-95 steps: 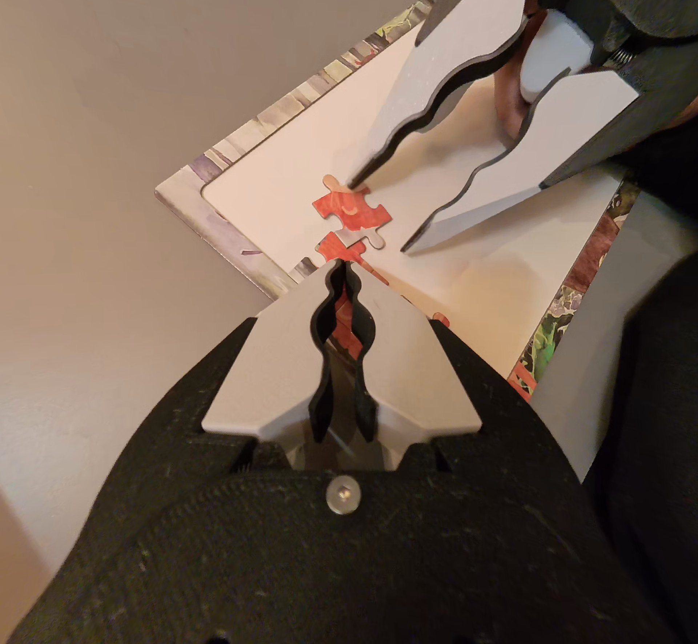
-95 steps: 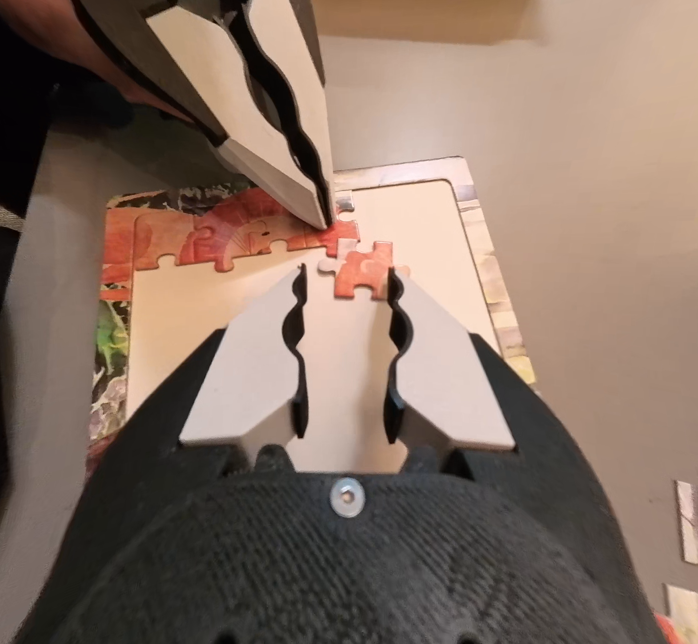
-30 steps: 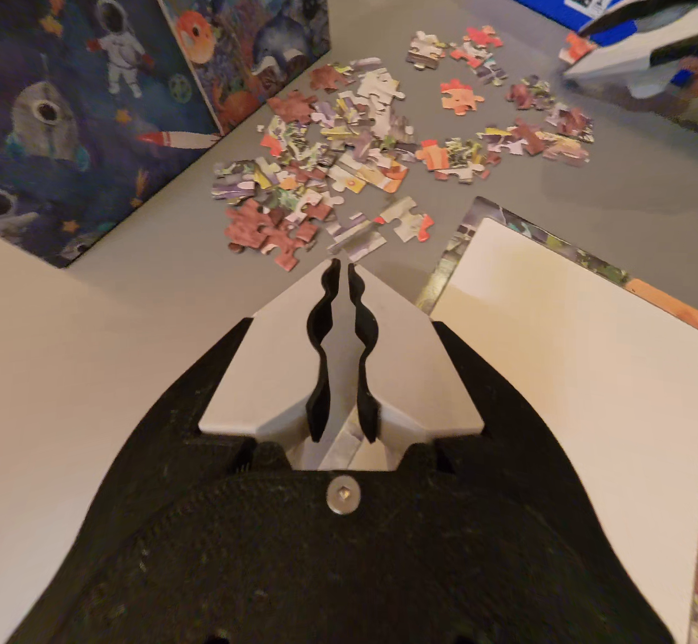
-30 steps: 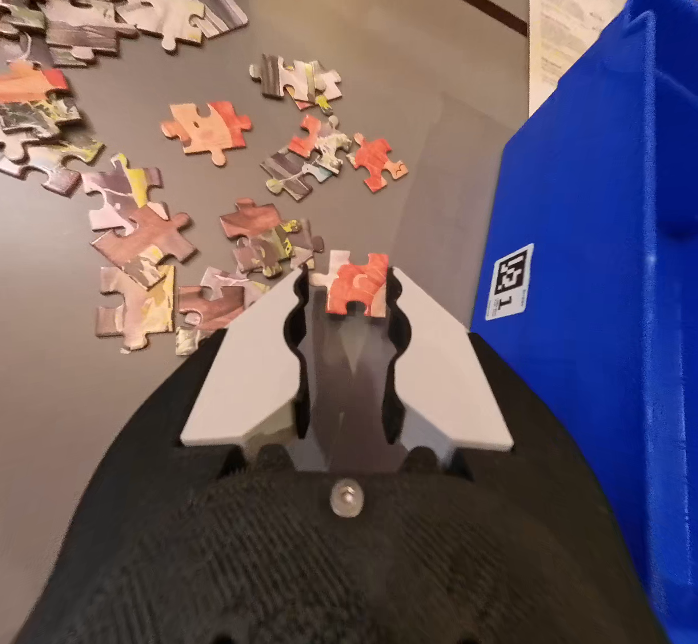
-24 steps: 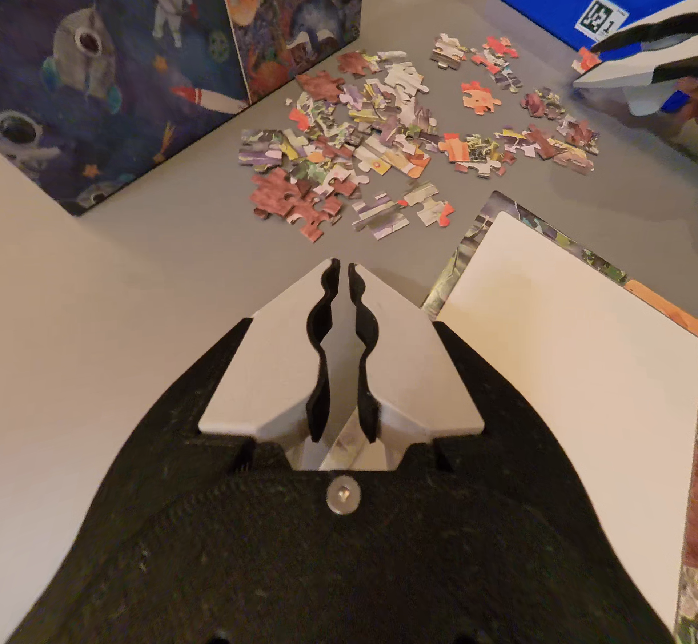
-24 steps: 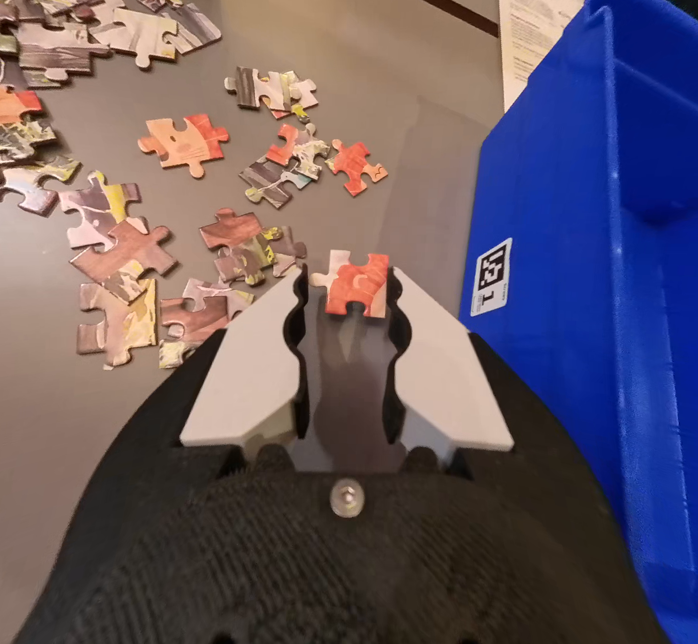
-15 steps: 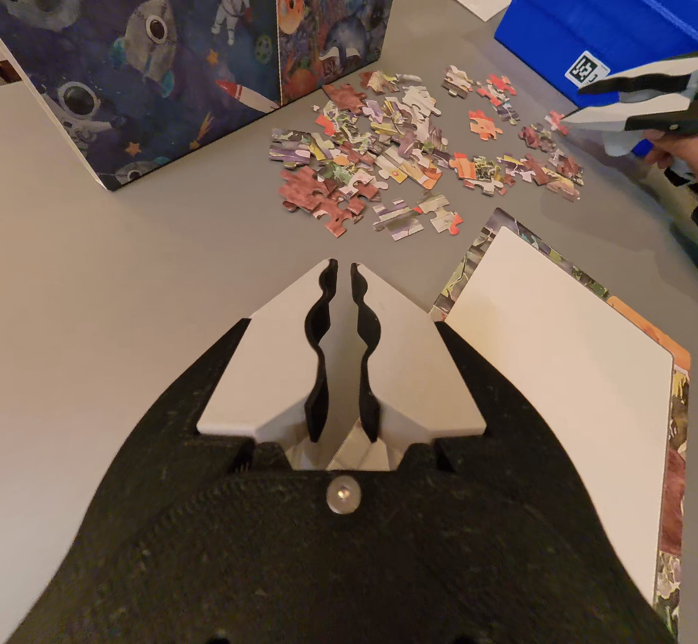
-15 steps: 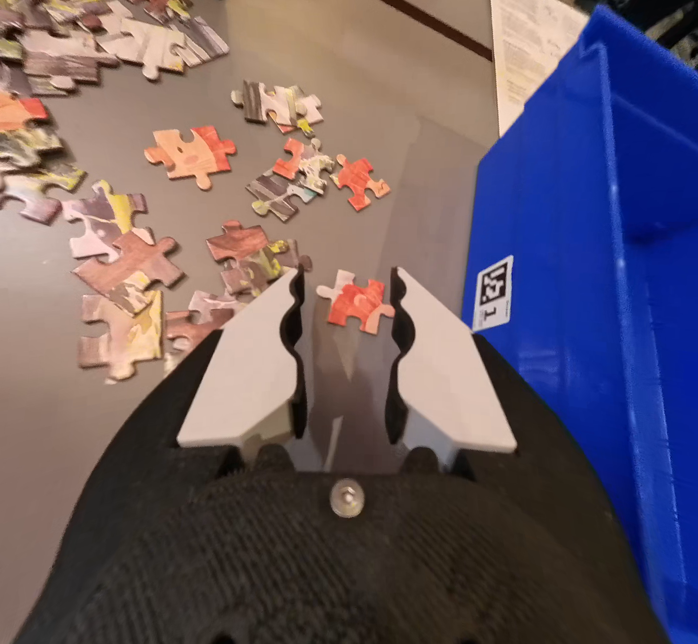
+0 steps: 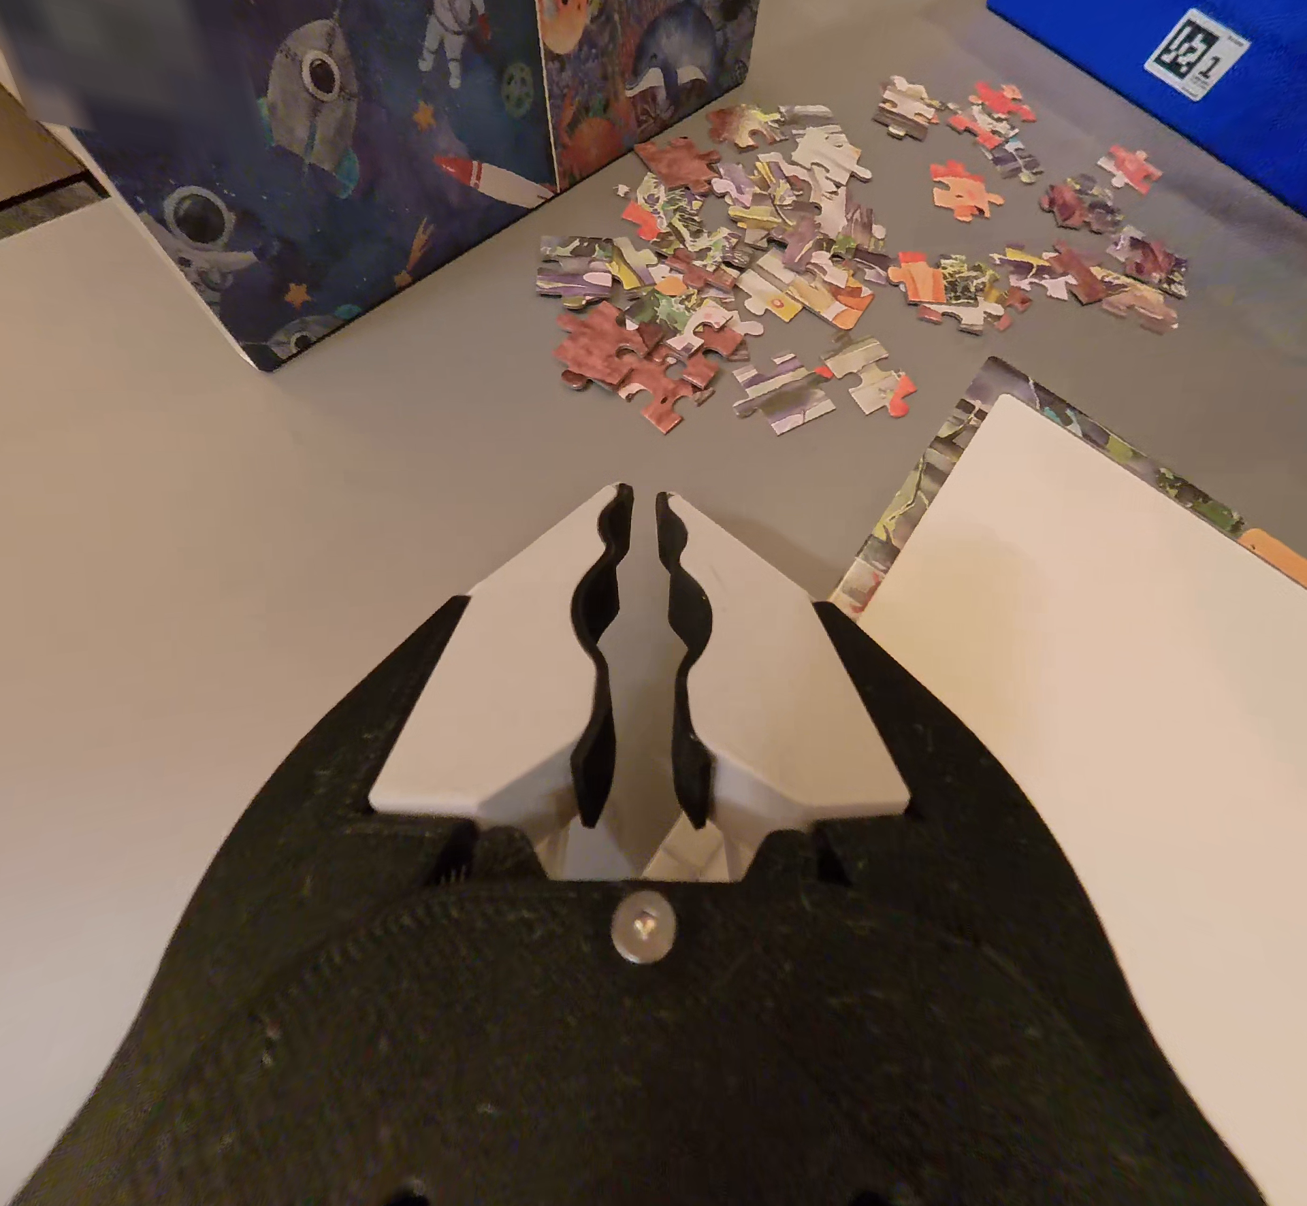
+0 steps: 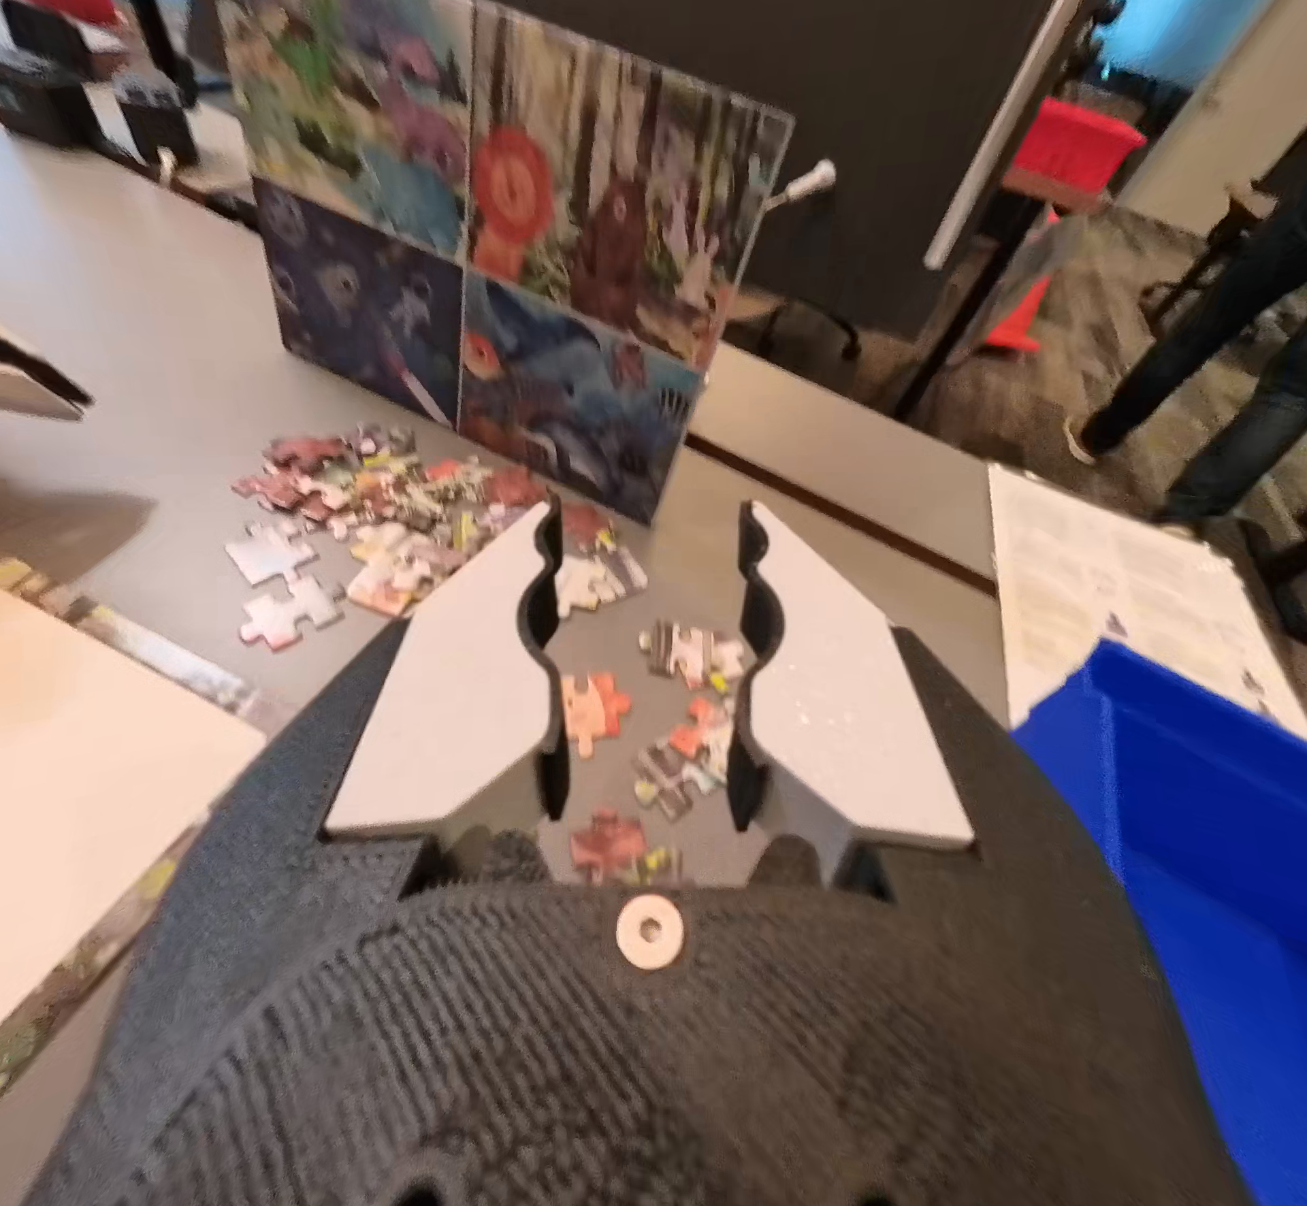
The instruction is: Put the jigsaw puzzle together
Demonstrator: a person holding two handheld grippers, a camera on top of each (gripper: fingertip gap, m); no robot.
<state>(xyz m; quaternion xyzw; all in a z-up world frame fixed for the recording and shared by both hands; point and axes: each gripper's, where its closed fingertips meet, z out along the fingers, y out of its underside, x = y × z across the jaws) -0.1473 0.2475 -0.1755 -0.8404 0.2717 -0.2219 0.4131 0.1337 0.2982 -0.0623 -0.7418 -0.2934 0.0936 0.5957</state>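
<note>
My left gripper (image 9: 640,493) is shut and empty, held above the grey table beside the left corner of the puzzle tray (image 9: 912,507). The tray's cream inside (image 9: 1061,677) is bare in this view. Several loose puzzle pieces (image 9: 742,267) lie in a heap ahead. A red piece (image 9: 1129,168) lies alone near the blue bin. My right gripper (image 10: 651,511) is open and empty, raised above scattered pieces; an orange piece (image 10: 590,712) shows between its fingers on the table. The tray (image 10: 85,748) is at its left.
The picture-covered puzzle box (image 9: 396,76) stands at the back, also in the right wrist view (image 10: 481,267). A blue bin (image 9: 1167,5) (image 10: 1202,783) stands at the right with a paper sheet (image 10: 1103,592) behind it. A person's legs (image 10: 1238,323) are beyond the table. The gap from one gripper's tips to the other's is roughly 30 cm.
My right gripper carried a red piece from the tray to the table beside the blue bin, let it go, opened and tilted up. My left gripper drew back from the tray and rose.
</note>
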